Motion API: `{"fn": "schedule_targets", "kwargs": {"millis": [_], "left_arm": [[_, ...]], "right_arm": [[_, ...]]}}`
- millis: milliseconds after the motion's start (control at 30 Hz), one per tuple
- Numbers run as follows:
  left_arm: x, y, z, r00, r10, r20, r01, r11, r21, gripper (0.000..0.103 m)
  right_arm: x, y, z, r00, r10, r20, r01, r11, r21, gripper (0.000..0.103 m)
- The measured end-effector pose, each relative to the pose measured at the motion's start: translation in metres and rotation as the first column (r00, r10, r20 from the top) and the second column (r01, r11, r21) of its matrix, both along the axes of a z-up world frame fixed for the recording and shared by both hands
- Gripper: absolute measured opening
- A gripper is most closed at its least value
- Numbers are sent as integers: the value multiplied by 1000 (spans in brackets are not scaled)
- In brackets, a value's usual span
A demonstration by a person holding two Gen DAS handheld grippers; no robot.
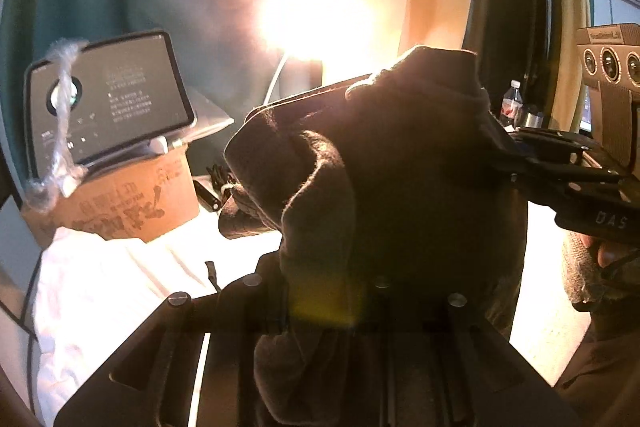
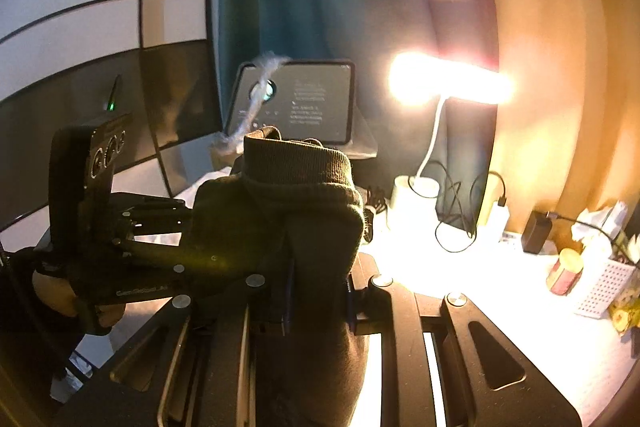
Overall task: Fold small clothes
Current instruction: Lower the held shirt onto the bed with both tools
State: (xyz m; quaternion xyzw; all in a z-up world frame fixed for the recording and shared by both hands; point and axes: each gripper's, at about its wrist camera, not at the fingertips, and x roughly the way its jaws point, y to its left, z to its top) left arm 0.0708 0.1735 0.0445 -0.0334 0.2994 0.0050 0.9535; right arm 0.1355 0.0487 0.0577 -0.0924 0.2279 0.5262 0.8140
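Both jaws pinched on dark olive knit garment [image 2: 296,195], left hand-held gripper [image 2: 168,227] at 9 o'clock, right hand-held gripper [image 2: 316,291] below; bunched cloth may slip toward white surface [image 2: 500,291].

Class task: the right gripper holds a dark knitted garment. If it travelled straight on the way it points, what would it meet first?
Beyond the dark ribbed knitted garment in its jaws, the right gripper would probably first meet the grey-screened tablet propped behind, though depth is unclear.
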Motion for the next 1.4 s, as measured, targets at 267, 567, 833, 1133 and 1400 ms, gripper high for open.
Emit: {"fn": "schedule_targets", "kwargs": {"millis": [267, 567, 833, 1133, 1400], "left_arm": [[19, 11, -21, 998, -13, -56, 11, 999, -32, 18], [42, 26, -54, 988, -49, -149, 40, 997, -64, 18], [64, 40, -84, 967, -82, -242, 65, 995, -76, 18], [86, 61, -113, 939, -82, -334, 40, 990, -132, 18], [92, 82, -123, 922, -97, -374, -5, 964, -264, 20]], "right_arm": [[27, 13, -26, 998, -25, -53, 23, 999, -40, 21], [55, 30, -65, 990, -78, -118, 66, 993, -100, 21], [81, 49, -107, 971, -129, -201, 98, 982, -160, 21], [107, 61, -143, 943, -173, -286, 112, 970, -216, 21], [144, 41, -165, 892, -296, -342, 219, 944, -247, 31]]}}
